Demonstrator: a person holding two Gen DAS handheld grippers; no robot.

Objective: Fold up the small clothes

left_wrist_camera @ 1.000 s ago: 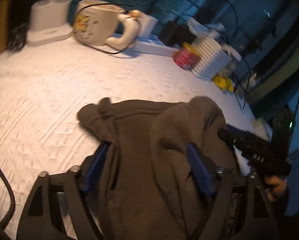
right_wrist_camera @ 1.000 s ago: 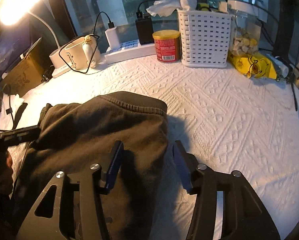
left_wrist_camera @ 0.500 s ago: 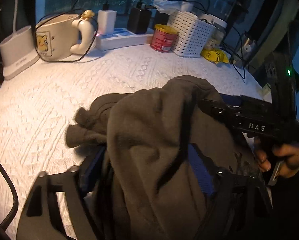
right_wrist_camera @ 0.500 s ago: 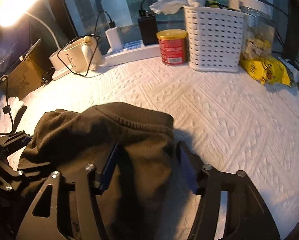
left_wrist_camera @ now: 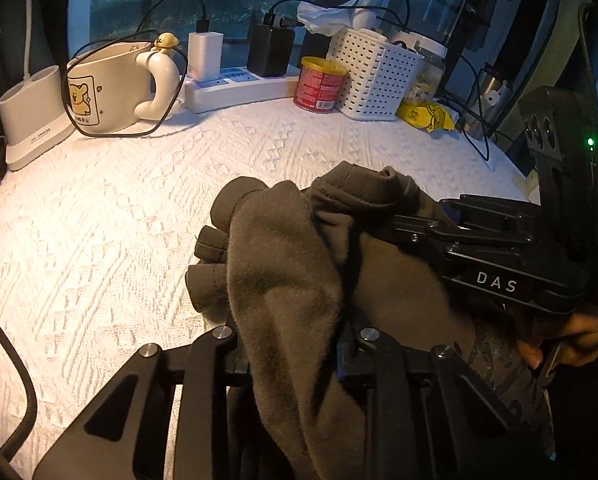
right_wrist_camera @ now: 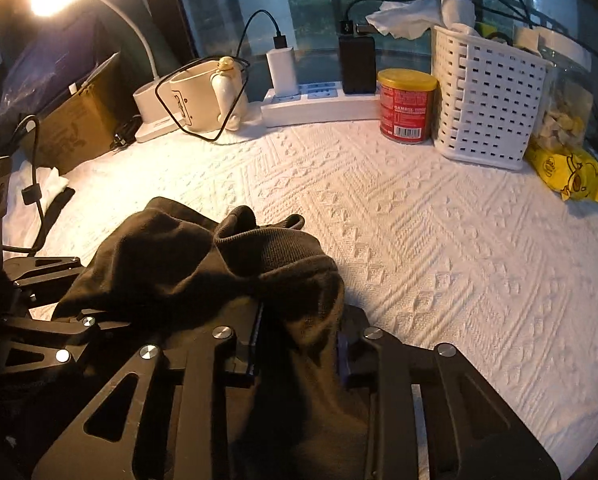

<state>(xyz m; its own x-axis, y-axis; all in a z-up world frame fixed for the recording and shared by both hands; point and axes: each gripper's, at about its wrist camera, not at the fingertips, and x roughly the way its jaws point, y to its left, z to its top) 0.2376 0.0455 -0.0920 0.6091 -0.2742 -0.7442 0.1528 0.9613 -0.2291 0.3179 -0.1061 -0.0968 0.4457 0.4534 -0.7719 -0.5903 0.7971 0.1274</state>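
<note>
A dark brown garment (left_wrist_camera: 283, 264) lies bunched on the white textured table cover (left_wrist_camera: 99, 220). My left gripper (left_wrist_camera: 291, 336) has its jaws closing, and a thick fold of the garment runs between its pads, which press on it. In the right wrist view the same garment (right_wrist_camera: 171, 264) is gathered between the closing jaws of my right gripper (right_wrist_camera: 299, 340), pinched at its ribbed hem. The two grippers sit close together: the right gripper (left_wrist_camera: 439, 224), held by a hand (left_wrist_camera: 571, 336), reaches into the cloth from the right. The left gripper (right_wrist_camera: 75, 292) shows at the left edge.
Along the back edge stand a lamp base (left_wrist_camera: 31, 112), a cream mug (left_wrist_camera: 111, 96) looped by a black cable, a power strip (left_wrist_camera: 239, 88) with chargers, a red can (left_wrist_camera: 319, 84), a white basket (left_wrist_camera: 375, 76) and a yellow packet (left_wrist_camera: 427, 114). A cardboard box (right_wrist_camera: 75, 128) sits far left.
Both pairs of jaws have narrowed onto the garment. The cloth, earlier spread flatter, is now bunched up, and the two grippers have come closer together.
</note>
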